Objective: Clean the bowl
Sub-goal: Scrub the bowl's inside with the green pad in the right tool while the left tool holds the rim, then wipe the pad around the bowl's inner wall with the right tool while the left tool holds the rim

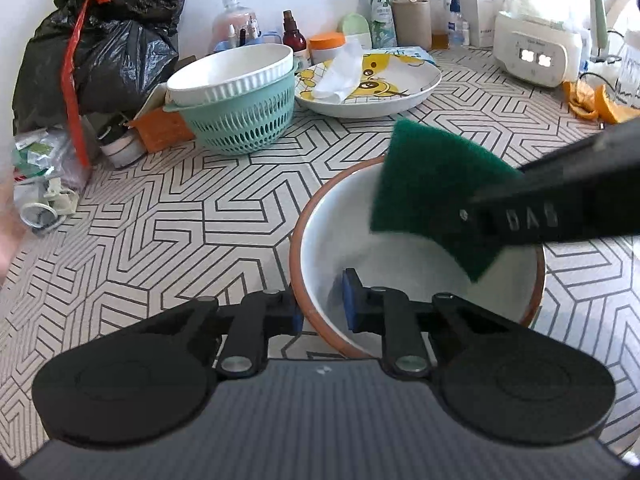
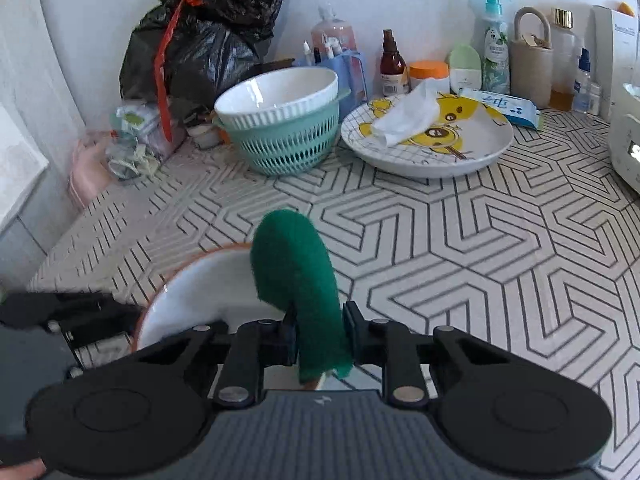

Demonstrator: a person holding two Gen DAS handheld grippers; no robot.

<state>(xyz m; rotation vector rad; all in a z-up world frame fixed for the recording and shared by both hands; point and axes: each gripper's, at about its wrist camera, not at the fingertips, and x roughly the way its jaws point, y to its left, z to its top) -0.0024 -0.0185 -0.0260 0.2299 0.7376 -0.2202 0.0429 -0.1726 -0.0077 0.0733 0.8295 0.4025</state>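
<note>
A white bowl with a brown rim point(image 1: 400, 256) stands on the patterned table. My left gripper point(image 1: 322, 308) is shut on the bowl's near wall, one pad inside and one outside. My right gripper point(image 2: 320, 332) is shut on a green scouring pad point(image 2: 296, 276) and holds it over the bowl point(image 2: 200, 292). In the left wrist view the scouring pad point(image 1: 428, 188) hangs over the bowl's far right rim, held by the black right gripper point(image 1: 560, 204) that comes in from the right.
A white ribbed bowl in a teal basket point(image 1: 240, 92) and a yellow cartoon plate with a tissue point(image 1: 372, 80) stand behind. Bottles and jars line the wall. A black rubbish bag point(image 1: 104, 40) sits far left. Orange peel point(image 1: 600, 104) lies far right.
</note>
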